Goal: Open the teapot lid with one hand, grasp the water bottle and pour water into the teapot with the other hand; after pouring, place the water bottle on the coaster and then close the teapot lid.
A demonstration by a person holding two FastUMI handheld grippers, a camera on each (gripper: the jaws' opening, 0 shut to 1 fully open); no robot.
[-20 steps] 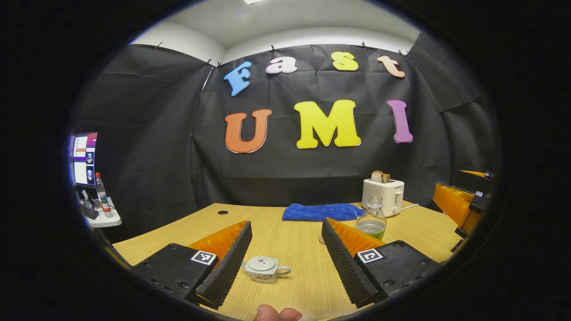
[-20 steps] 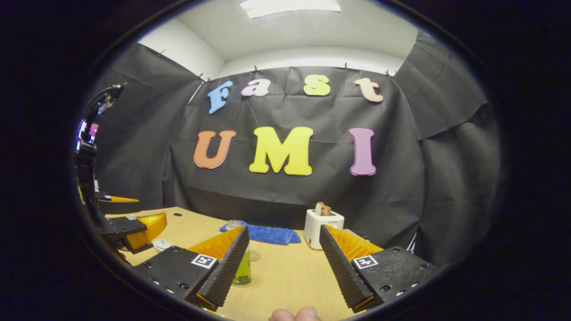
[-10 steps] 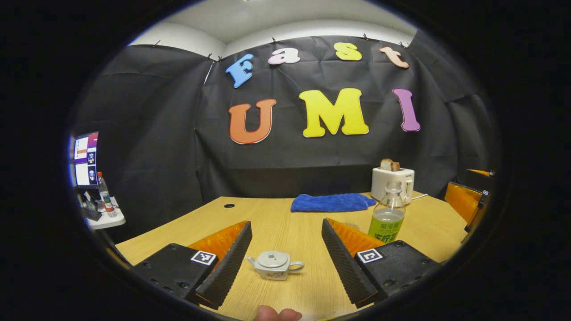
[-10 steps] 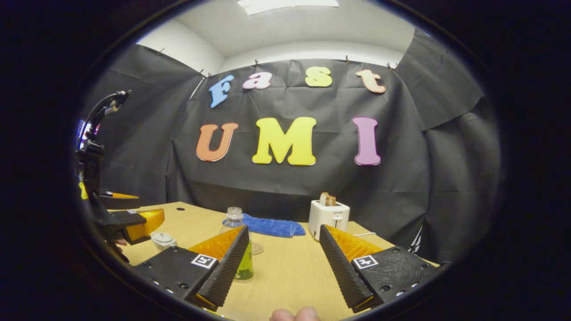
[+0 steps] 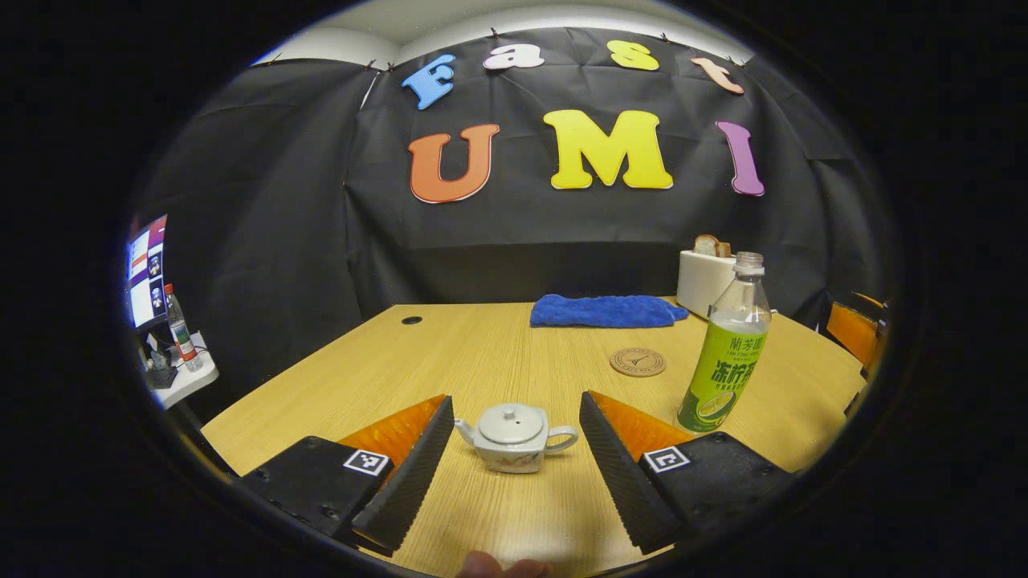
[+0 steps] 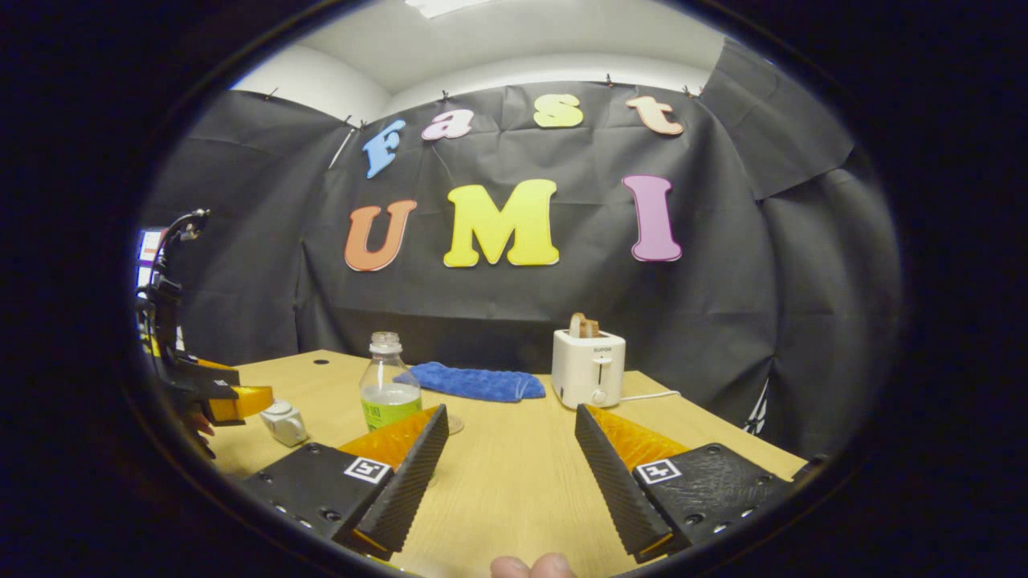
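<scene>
A small white teapot (image 5: 514, 437) with its lid on stands on the wooden table (image 5: 450, 361), between the fingers of my open left gripper (image 5: 514, 474) without touching them. A clear water bottle (image 5: 725, 353) with a green label and no cap stands upright to the right. A round cork coaster (image 5: 638, 361) lies behind, left of the bottle. In the right gripper view, my right gripper (image 6: 507, 474) is open over bare table, with the bottle (image 6: 388, 384) behind its left finger. The teapot (image 6: 283, 421) and the left gripper (image 6: 233, 397) show at the far left.
A folded blue cloth (image 5: 604, 311) lies at the back of the table, and a white toaster (image 6: 588, 368) with bread in it stands beside it. A monitor (image 5: 144, 269) and a small bottle sit on a side shelf at far left. The table's right edge is near.
The left gripper has tipped downward and come closer to the teapot, which now sits higher between its fingers. The right gripper has shifted so the bottle stands further behind its left finger.
</scene>
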